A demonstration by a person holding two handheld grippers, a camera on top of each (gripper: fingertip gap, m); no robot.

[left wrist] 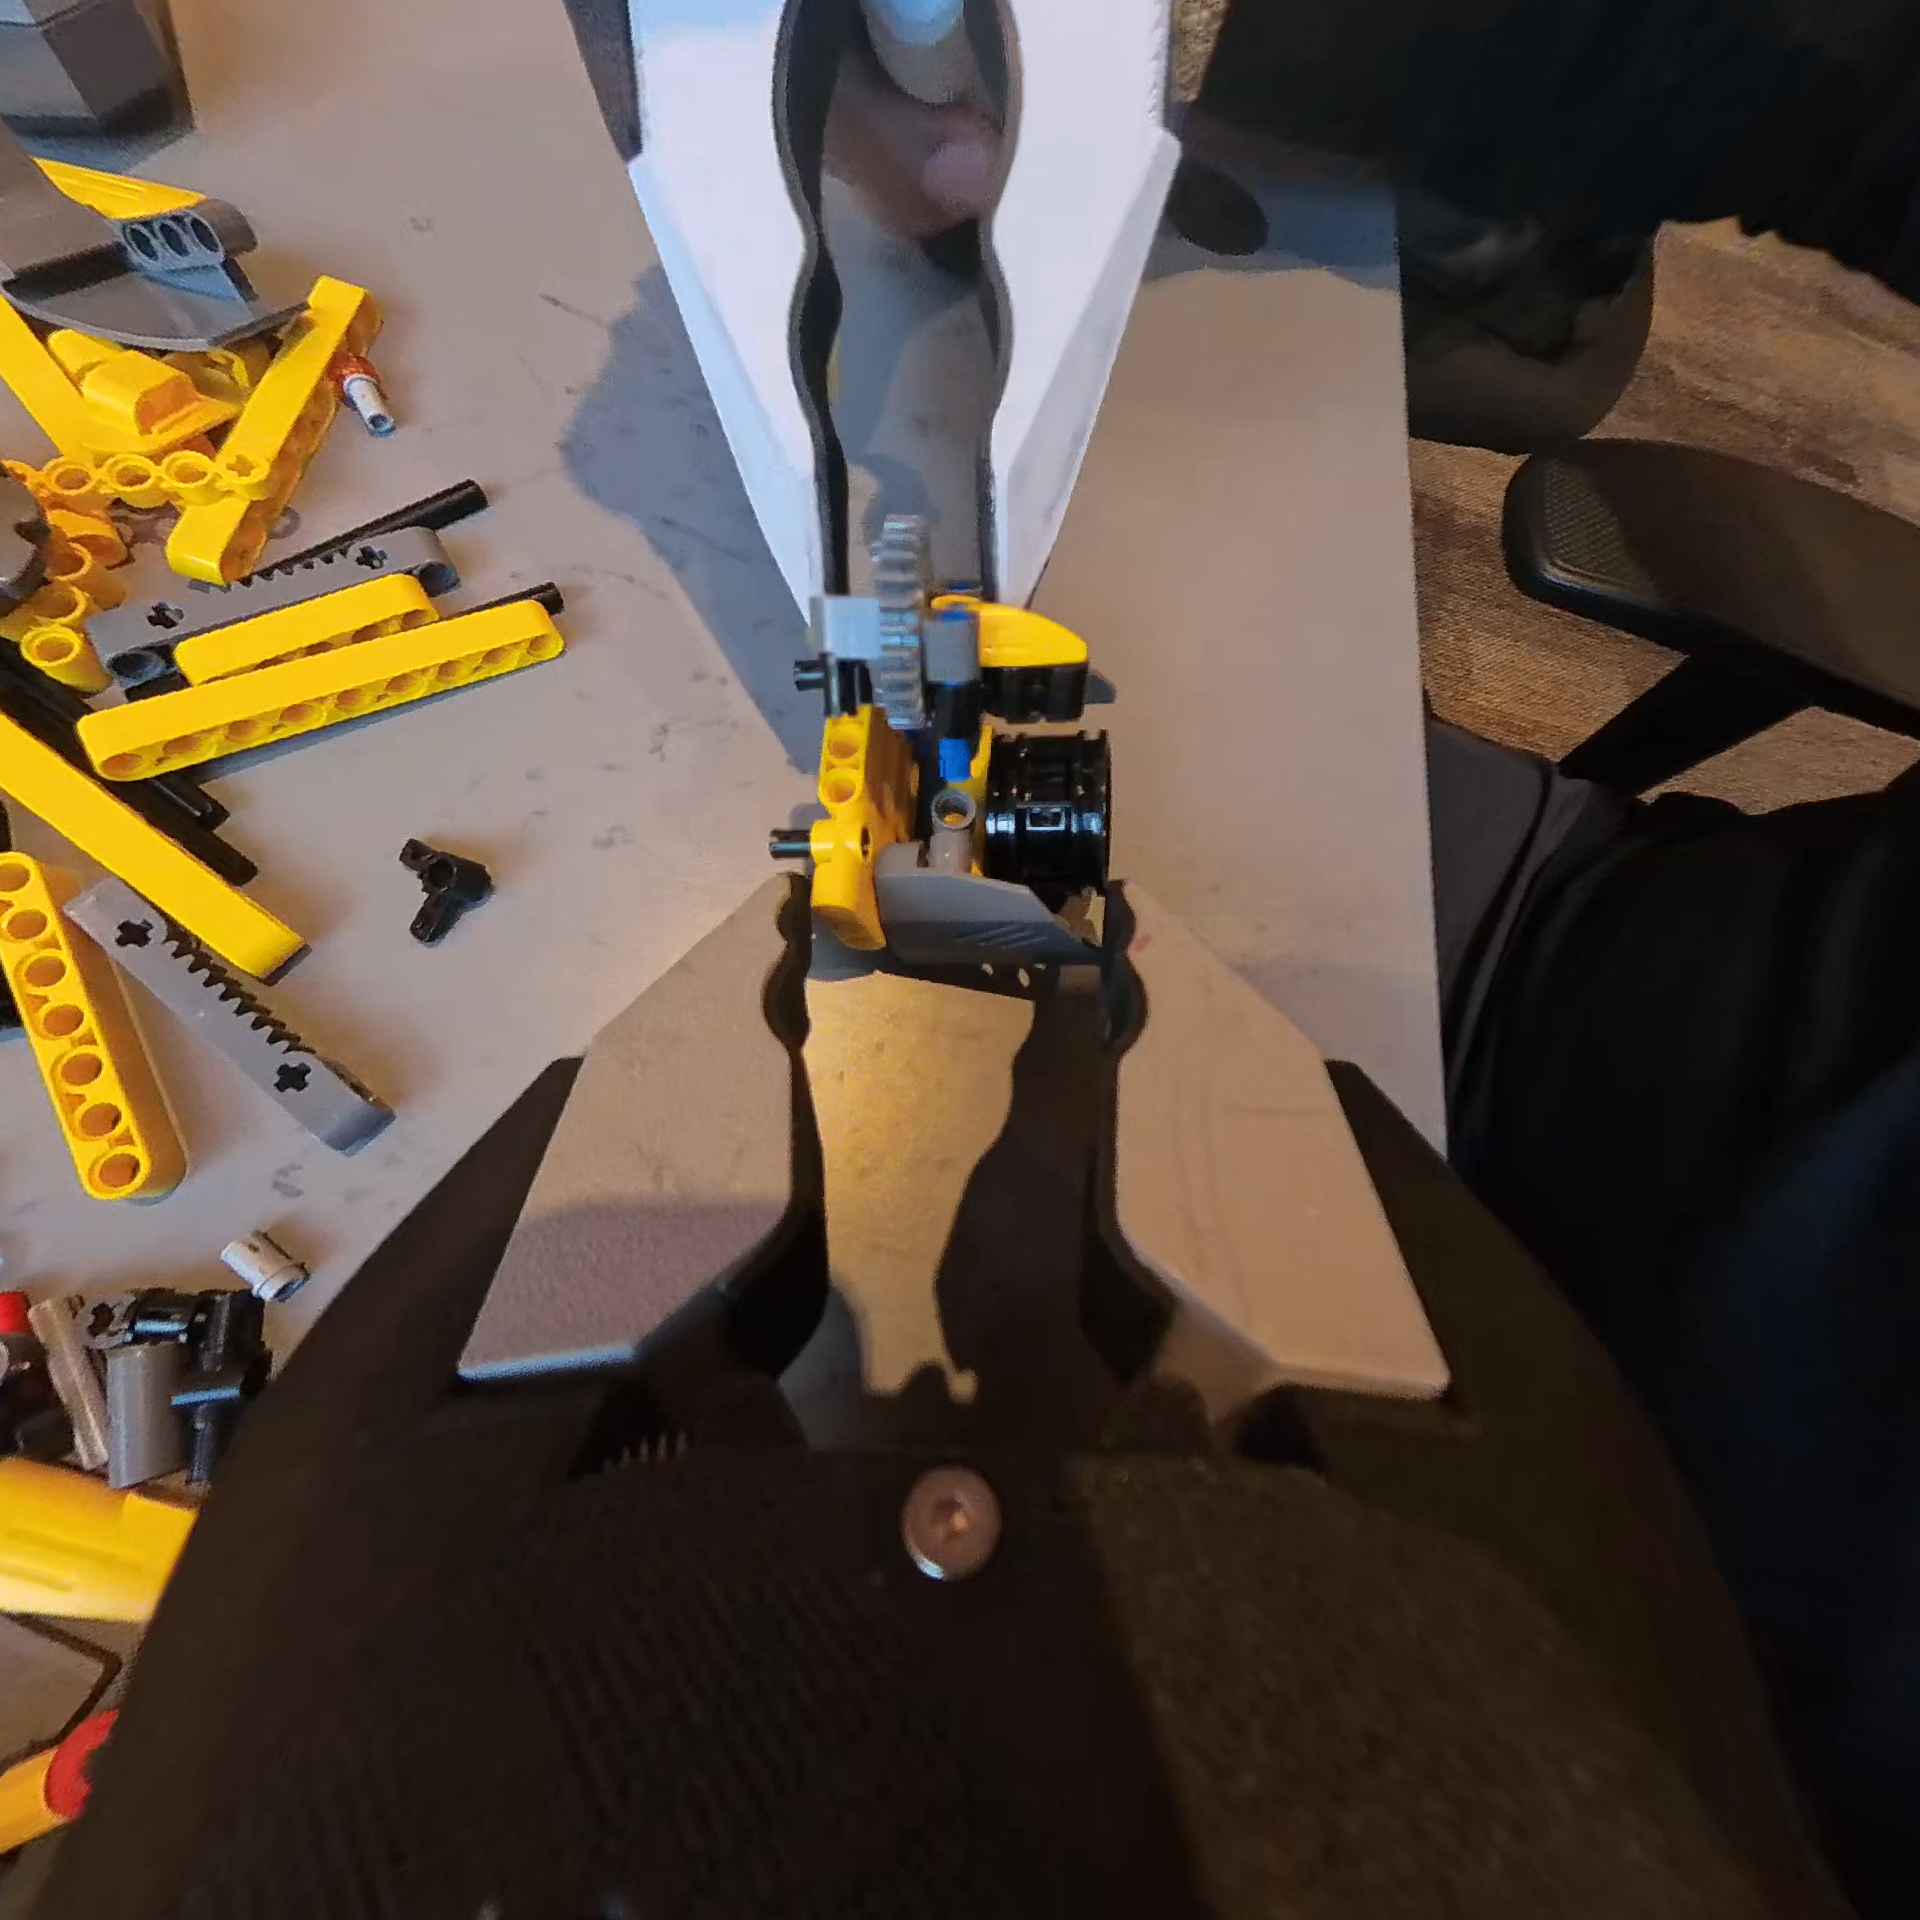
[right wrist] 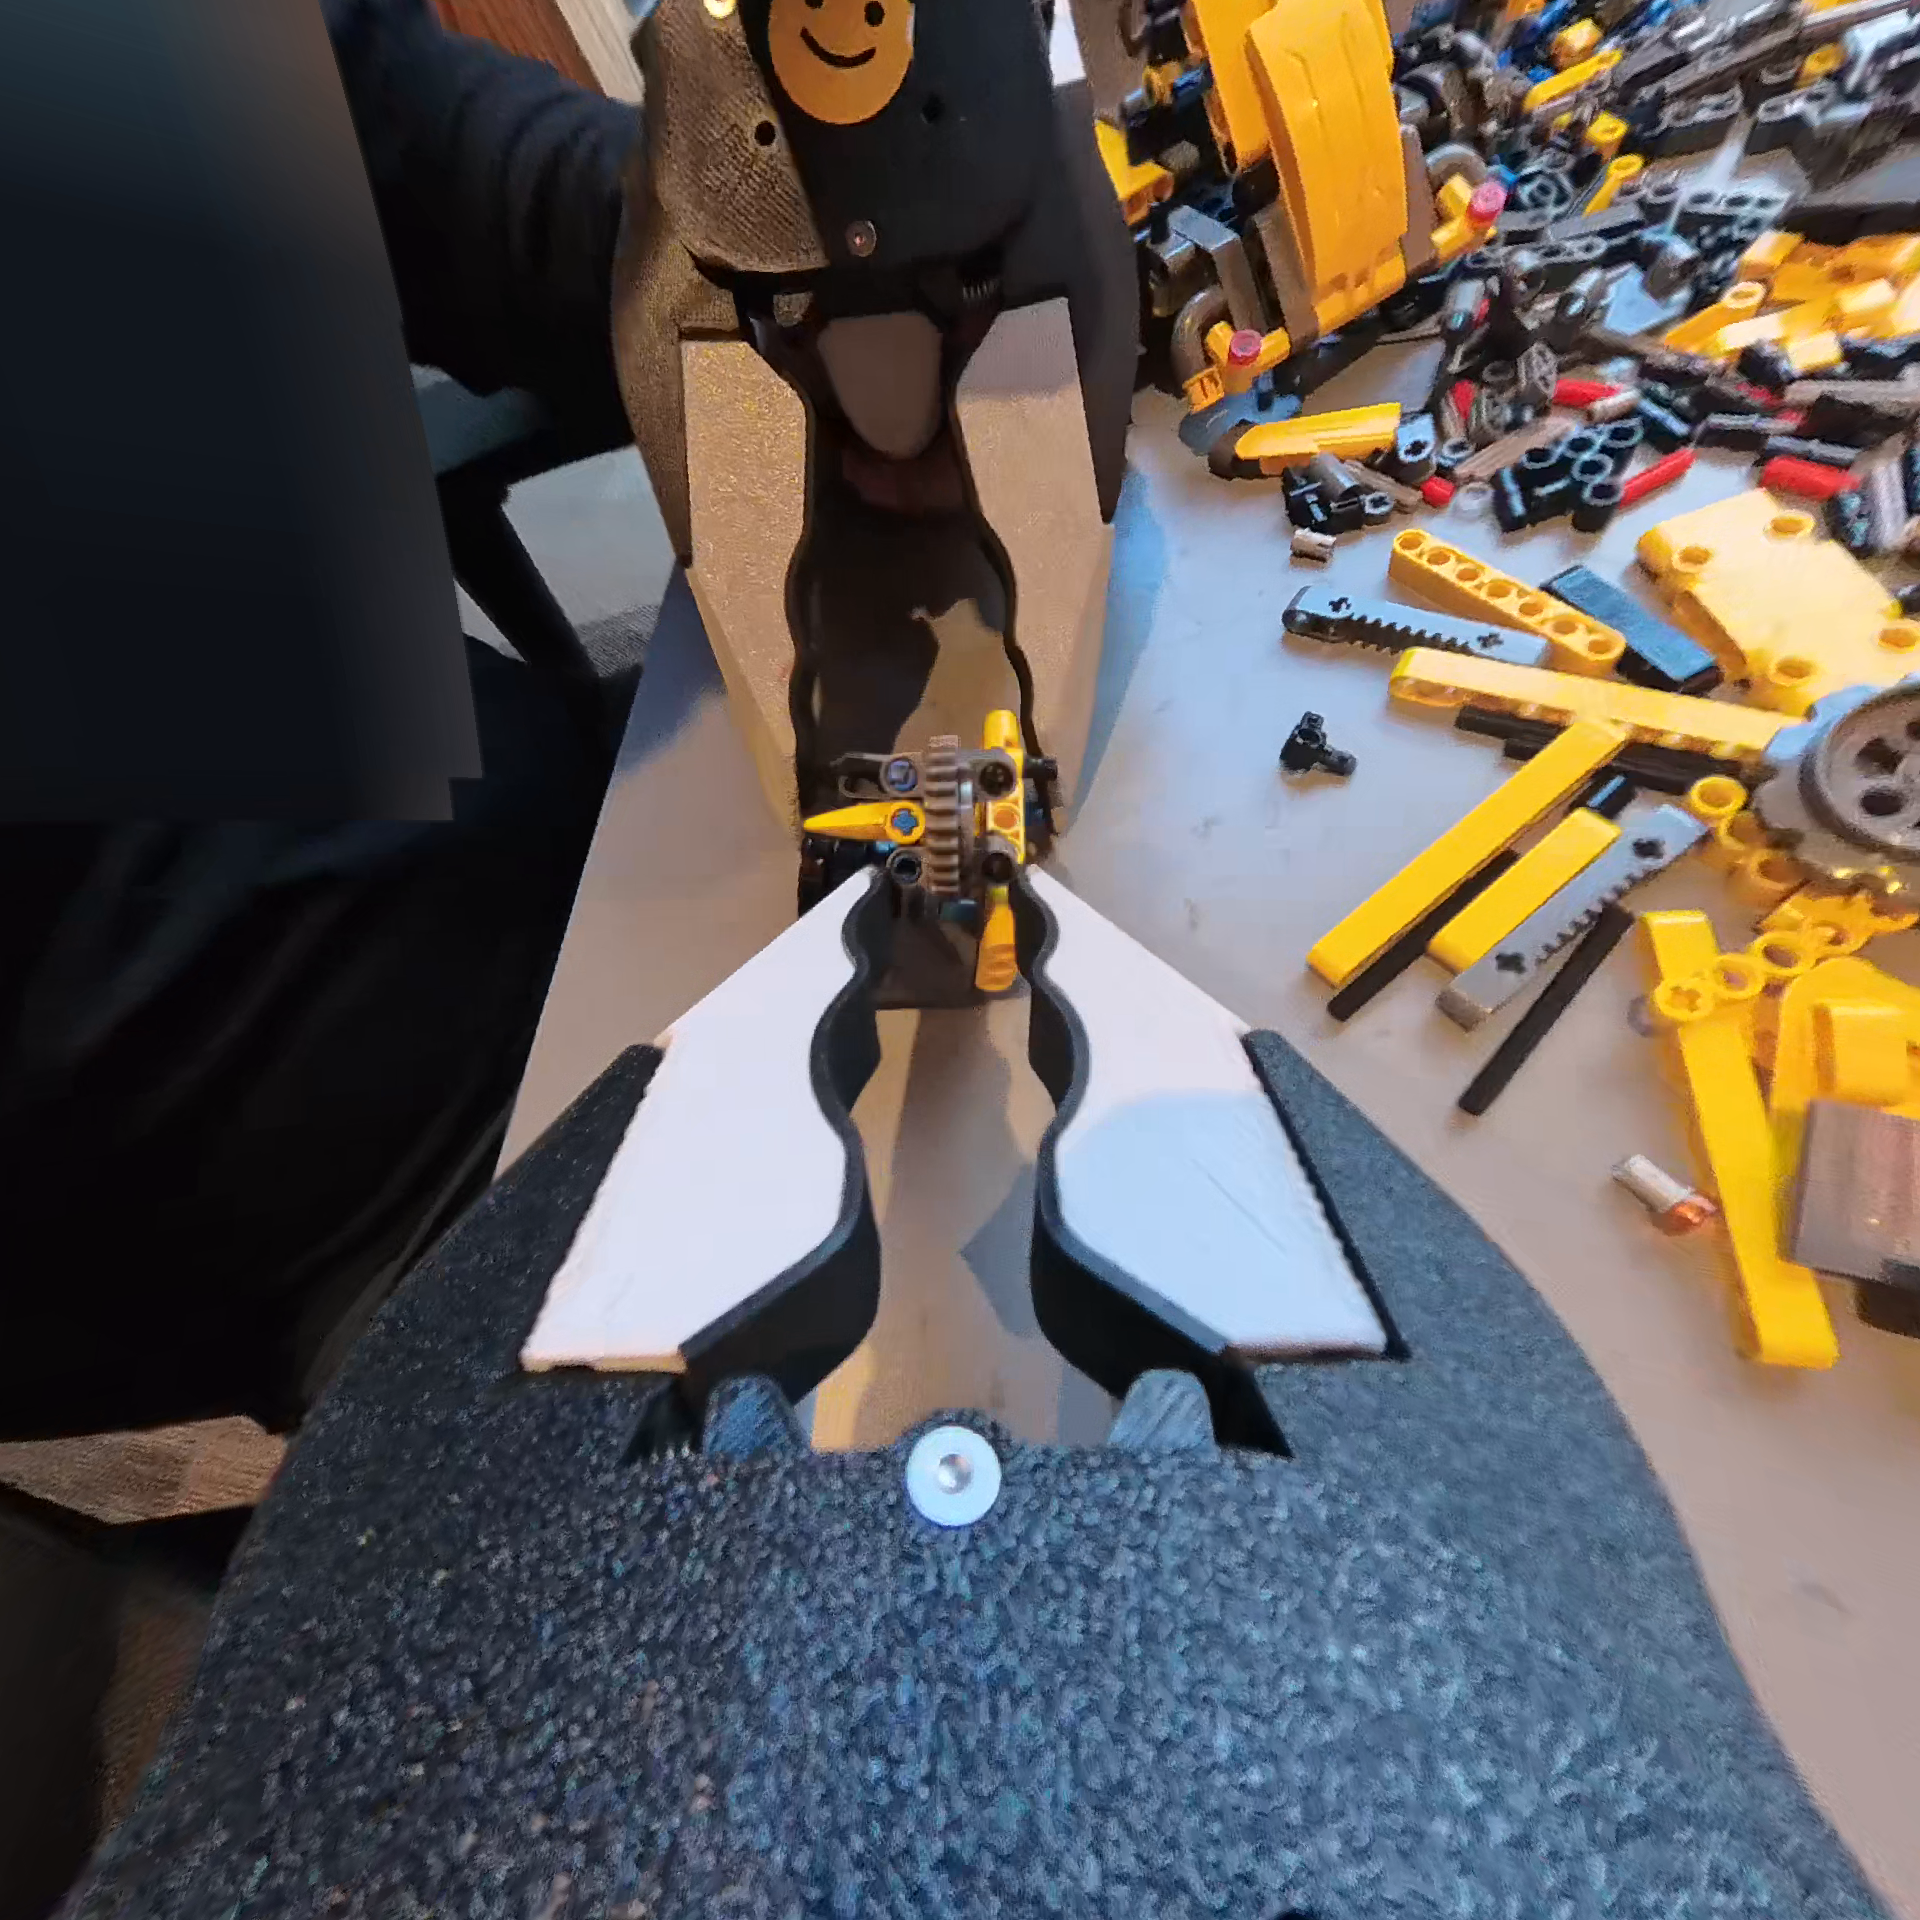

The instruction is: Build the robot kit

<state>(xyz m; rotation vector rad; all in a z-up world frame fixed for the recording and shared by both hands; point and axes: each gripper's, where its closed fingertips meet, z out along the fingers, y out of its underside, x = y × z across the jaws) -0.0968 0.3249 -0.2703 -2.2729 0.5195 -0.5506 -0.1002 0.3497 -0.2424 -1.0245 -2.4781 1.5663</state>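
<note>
Toy assembly [left wrist: 940,790] gripped between left tongs [left wrist: 951,940] and right tongs [right wrist: 951,883] near bench [left wrist: 1226,623] edge; loose yellow beams [left wrist: 322,686], two toothed racks [left wrist: 229,1013] beside.

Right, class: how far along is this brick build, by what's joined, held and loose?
Done: a small assembly already joins a gear and a black wheel. In hand: the left claw and right claw grip its opposite ends. Left: long yellow beams and toothed racks lie loose on the table.

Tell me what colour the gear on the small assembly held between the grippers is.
Grey. The gear shows best in the left wrist view.
</note>
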